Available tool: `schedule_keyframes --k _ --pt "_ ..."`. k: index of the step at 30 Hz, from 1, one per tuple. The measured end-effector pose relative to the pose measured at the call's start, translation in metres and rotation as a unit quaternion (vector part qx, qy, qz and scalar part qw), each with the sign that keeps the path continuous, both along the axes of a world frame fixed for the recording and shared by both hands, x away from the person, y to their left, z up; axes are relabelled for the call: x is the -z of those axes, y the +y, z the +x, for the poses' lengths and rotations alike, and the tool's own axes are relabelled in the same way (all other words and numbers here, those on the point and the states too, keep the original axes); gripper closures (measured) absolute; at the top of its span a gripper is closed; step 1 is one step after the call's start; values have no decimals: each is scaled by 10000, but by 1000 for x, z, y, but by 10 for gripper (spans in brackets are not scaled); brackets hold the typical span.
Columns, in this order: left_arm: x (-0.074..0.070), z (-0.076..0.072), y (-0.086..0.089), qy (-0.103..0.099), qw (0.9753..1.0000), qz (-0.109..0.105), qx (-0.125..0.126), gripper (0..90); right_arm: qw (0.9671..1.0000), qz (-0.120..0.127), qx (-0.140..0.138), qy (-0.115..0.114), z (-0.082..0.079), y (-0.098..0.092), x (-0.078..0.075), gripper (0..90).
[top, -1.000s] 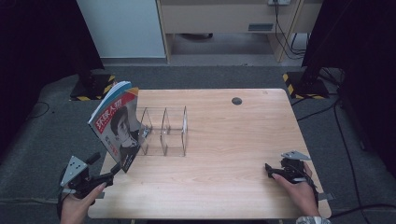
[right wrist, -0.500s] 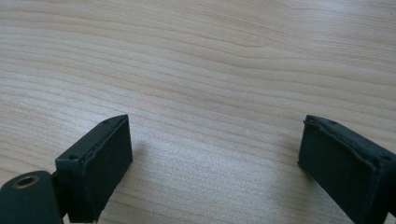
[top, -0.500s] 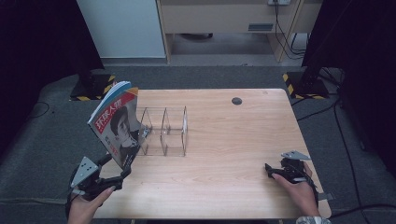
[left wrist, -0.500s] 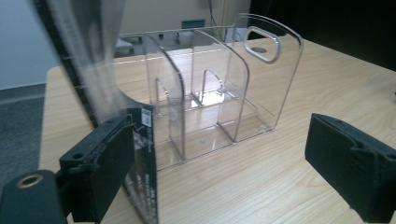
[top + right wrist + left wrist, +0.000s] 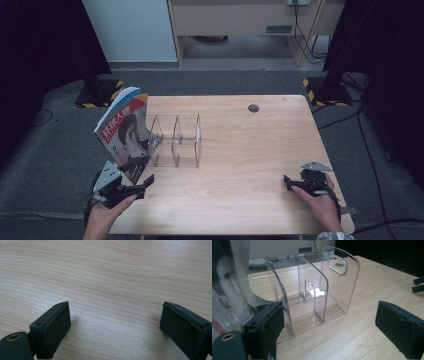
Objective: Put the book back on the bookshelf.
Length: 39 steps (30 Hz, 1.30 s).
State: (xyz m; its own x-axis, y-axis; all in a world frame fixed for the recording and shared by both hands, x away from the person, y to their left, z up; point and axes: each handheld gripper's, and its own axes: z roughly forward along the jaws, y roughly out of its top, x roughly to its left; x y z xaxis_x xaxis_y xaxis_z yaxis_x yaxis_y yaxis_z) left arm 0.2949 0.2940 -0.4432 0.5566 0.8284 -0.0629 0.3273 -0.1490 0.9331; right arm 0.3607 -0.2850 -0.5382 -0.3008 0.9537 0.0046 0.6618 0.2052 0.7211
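A magazine [image 5: 124,129] with a face on its cover stands tilted against the left end of a clear plastic rack [image 5: 175,140] with several dividers. My left gripper [image 5: 139,173] is open at the table's front left, just in front of the magazine's lower corner. In the left gripper view the rack [image 5: 317,287] stands straight ahead past the jaws of the left gripper [image 5: 332,332], and the magazine [image 5: 227,287] sits blurred beside the left jaw. My right gripper [image 5: 290,183] rests open at the front right, and the right gripper [image 5: 115,330] holds nothing above bare wood.
The wooden table [image 5: 240,150] has a round cable hole [image 5: 253,108] near its far edge. Dark stands with striped bases flank the table on the grey floor. The right gripper's jaw tips [image 5: 418,284] show at the far right of the left gripper view.
My left gripper has moved right and forward, from off the table's front left corner to the magazine's lower corner. The right gripper and the magazine have stayed put.
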Motion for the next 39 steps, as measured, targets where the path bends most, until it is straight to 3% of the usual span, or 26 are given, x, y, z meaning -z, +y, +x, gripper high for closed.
schedule_keyframes --k 17,21,32,39 --pt "-5 26 -36 34 9997 -22 247 68 10000 4 7 3 0 0 0 96" --pt "-5 32 -48 88 9994 99 319 61 10000 3 6 3 0 0 0 96" --pt "13 50 -78 330 9979 181 522 53 10000 9 4 13 0 0 0 93" --pt "17 57 -94 318 9970 338 615 53 10000 3 -1 7 0 0 0 90"
